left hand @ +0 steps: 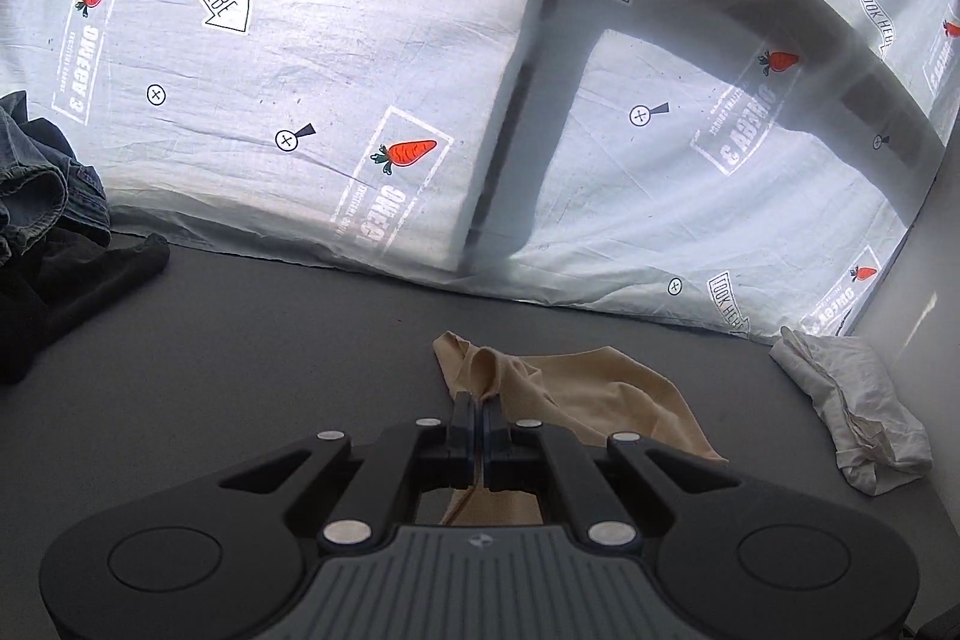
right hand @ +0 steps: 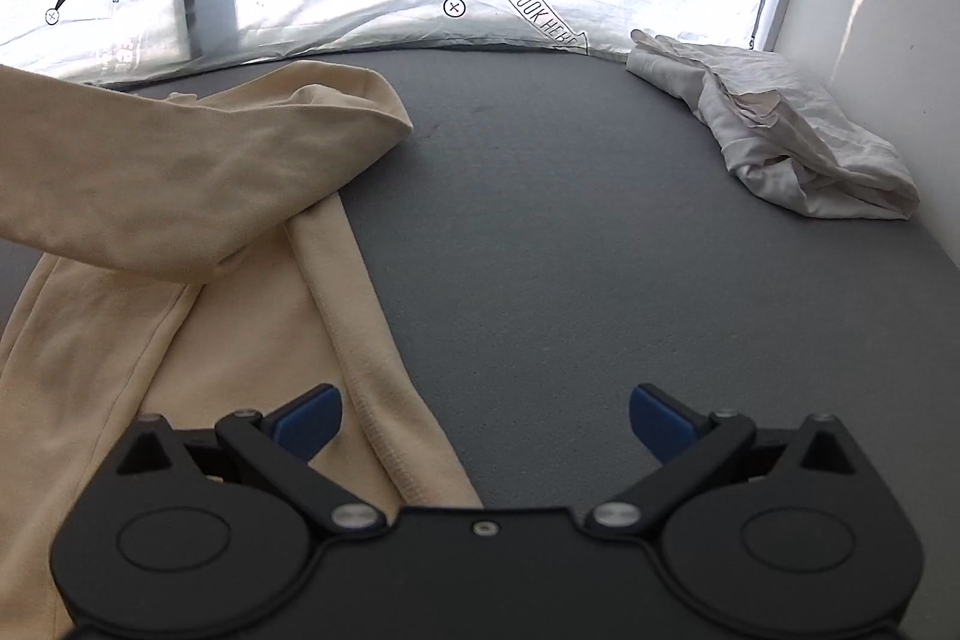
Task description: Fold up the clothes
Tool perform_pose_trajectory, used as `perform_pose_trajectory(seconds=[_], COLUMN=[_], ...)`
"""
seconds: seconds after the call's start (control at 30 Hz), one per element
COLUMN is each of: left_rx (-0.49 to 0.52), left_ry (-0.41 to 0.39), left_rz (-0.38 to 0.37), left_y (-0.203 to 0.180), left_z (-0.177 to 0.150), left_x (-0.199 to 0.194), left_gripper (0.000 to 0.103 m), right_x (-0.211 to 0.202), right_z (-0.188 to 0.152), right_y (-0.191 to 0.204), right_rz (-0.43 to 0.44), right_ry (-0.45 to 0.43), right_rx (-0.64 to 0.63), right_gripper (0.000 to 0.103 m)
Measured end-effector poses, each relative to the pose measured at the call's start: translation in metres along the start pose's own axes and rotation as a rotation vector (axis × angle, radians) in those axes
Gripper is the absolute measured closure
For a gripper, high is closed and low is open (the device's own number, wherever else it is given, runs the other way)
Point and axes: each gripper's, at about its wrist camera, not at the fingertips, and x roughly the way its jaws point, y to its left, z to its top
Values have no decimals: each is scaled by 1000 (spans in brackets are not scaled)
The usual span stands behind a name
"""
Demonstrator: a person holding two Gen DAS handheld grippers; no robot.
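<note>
A beige long-sleeved garment [right hand: 198,244] lies on the grey table [right hand: 570,232], one sleeve lifted across the upper left of the right wrist view. My left gripper [left hand: 479,409] is shut on a fold of the beige garment [left hand: 576,388] and holds it raised above the table. My right gripper [right hand: 485,421] is open and empty, low over the table, with its left finger [right hand: 309,415] over the garment's right edge.
A crumpled white cloth [right hand: 774,124] lies at the far right by the white wall, also in the left wrist view [left hand: 852,412]. A pile of dark and denim clothes [left hand: 42,220] sits at the left. A printed white sheet [left hand: 360,88] hangs behind the table.
</note>
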Motion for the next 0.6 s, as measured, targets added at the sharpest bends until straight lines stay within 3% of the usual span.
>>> perform_pose_trajectory(seconds=[0.13,0.33,0.47,0.6], left_rx=[-36,-186,-309,-385], left_ry=[-69,-152,-215,-223], left_rz=[-2,36,107,189], left_y=[21,65,99,133], left_z=[24,59,68,66], left_x=[-8,-16,-26,-34], left_gripper=[101,101,103,103], right_x=[-3,-7,-9,-9], right_z=[-5,-9,-13,-15], right_y=[10,10,8,9], right_rz=[-33,-82,-99,-97], right_ry=[4,13,32,44], right_rx=[-1,12,15,5], right_gripper=[0,0,0,0])
